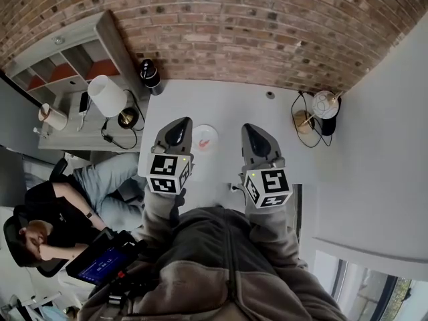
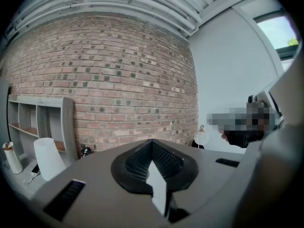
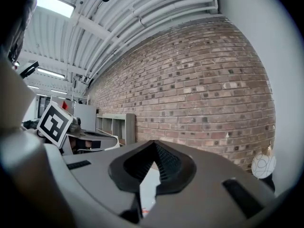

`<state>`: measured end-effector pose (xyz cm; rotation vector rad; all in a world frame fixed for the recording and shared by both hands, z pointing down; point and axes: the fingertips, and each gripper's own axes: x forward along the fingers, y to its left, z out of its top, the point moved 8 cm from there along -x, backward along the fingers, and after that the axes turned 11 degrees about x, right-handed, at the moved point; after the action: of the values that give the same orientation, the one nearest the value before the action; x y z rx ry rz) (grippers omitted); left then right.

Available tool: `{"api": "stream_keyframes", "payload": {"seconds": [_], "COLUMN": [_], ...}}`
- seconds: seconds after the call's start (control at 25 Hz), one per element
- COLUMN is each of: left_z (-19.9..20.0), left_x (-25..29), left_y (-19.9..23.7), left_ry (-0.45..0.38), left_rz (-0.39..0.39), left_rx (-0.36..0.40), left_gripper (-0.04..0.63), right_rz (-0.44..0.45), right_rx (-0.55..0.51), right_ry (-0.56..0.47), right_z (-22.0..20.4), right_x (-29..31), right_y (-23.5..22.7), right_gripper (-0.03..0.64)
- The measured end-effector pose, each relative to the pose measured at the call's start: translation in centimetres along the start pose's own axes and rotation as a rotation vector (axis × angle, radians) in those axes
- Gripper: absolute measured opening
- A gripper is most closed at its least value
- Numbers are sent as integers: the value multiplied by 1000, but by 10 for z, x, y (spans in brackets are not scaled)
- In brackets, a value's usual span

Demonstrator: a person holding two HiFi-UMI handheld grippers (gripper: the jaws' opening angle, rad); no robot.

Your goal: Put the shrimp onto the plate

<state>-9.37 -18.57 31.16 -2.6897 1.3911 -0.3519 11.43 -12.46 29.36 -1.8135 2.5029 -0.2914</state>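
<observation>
On the white table, between my two grippers, stands a small white plate. A little orange shrimp lies on it. My left gripper hangs above the table just left of the plate, shut and holding nothing. To the right of the plate my right gripper is shut and empty as well. In the left gripper view the left gripper points at the brick wall with its black ribbed tips together. The right gripper view shows the right gripper the same way, and neither plate nor shrimp is clear there.
At the table's far left edge stands a black cylinder. A round wire lamp with a cable is at the far right corner. Left of the table are a white lamp, a grey shelf and a seated person. A brick wall runs behind.
</observation>
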Motion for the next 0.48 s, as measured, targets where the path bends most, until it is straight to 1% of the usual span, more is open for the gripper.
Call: {"api": "stream_keyframes", "payload": {"seconds": [0.2, 0.48], "left_z": [15, 35], "left_x": [-5, -8], "left_y": [15, 24], "left_ry": [-42, -101], "left_rz": [17, 24], "left_rx": [7, 19], "left_gripper": [5, 5], "right_rz": [-11, -28], "right_rx": [-6, -17], "right_ry": [-37, -82], "right_z": [11, 24], "right_x": [4, 5], "right_y": [4, 8], "right_gripper": [0, 0]}}
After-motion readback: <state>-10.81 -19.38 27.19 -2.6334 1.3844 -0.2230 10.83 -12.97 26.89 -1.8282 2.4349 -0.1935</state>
